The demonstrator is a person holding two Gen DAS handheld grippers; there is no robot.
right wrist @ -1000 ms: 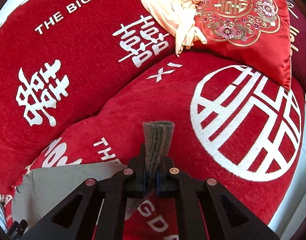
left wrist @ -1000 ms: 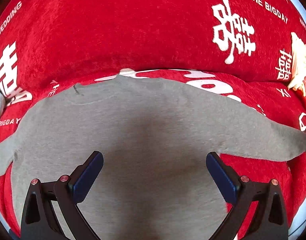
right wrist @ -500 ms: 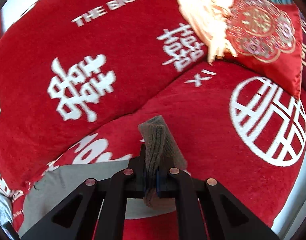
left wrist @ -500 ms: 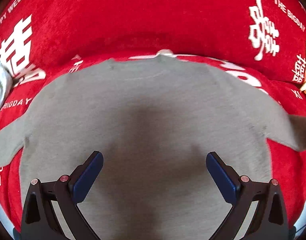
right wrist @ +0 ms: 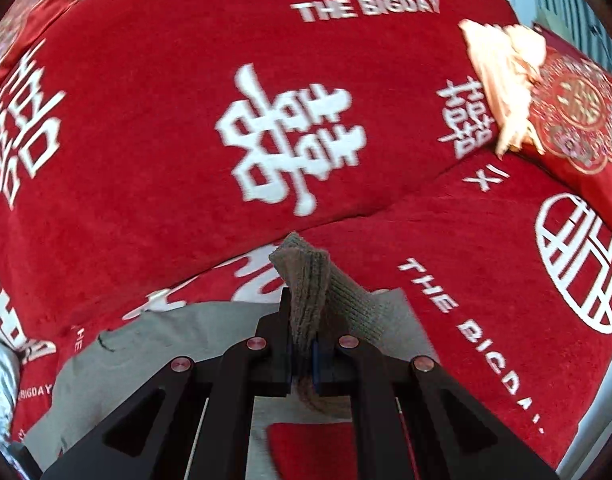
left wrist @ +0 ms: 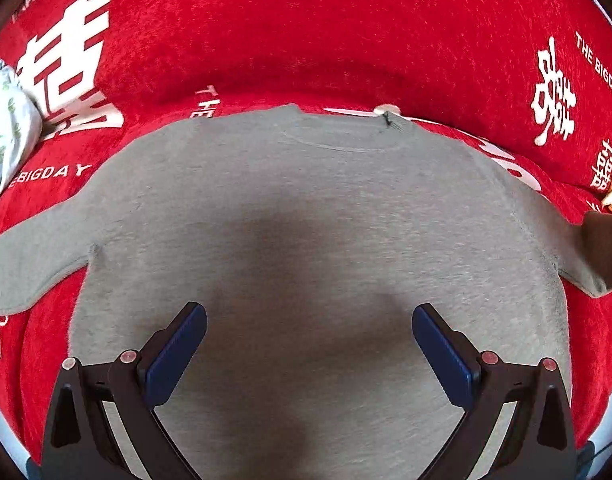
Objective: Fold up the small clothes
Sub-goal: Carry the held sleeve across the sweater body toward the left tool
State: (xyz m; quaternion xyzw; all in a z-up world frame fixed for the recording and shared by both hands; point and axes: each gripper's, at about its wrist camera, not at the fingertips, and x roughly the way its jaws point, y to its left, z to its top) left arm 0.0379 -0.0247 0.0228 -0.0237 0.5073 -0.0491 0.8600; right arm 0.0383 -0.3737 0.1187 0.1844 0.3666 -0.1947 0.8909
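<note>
One grey sweater [left wrist: 313,240] lay flat on the red sofa cover [left wrist: 306,40], neckline toward twelve o'clock in the left wrist view, and it filled most of that frame. Nearest the lens, the left gripper [left wrist: 309,338] hung over the body of the garment with its two blue-padded fingers [left wrist: 178,354] spread wide and nothing between them; whether the tips touched the cloth could not be told. One sleeve ran off the frame at nine o'clock, cut by the edge. The other sleeve reached toward three o'clock, where its end rose into a dark, shadowed shape that was hard to make out. In the right wrist view, the right gripper [right wrist: 302,354] was clamped tight on the ribbed cuff [right wrist: 306,280] of that sleeve, which stood up from the closed fingers and bent over at its top; the sleeve below was hidden behind the black finger frame. The sweater [right wrist: 154,344] lay at seven o'clock there, partly cut off by the gripper body. Farther off, one white patterned cloth [left wrist: 6,132] sat at ten o'clock in the left view, only partly in frame. At two o'clock in the right view, one embroidered red cushion [right wrist: 577,120] rested against the sofa back, with one pale peach garment [right wrist: 501,76] bunched beside it, both blurred.
</note>
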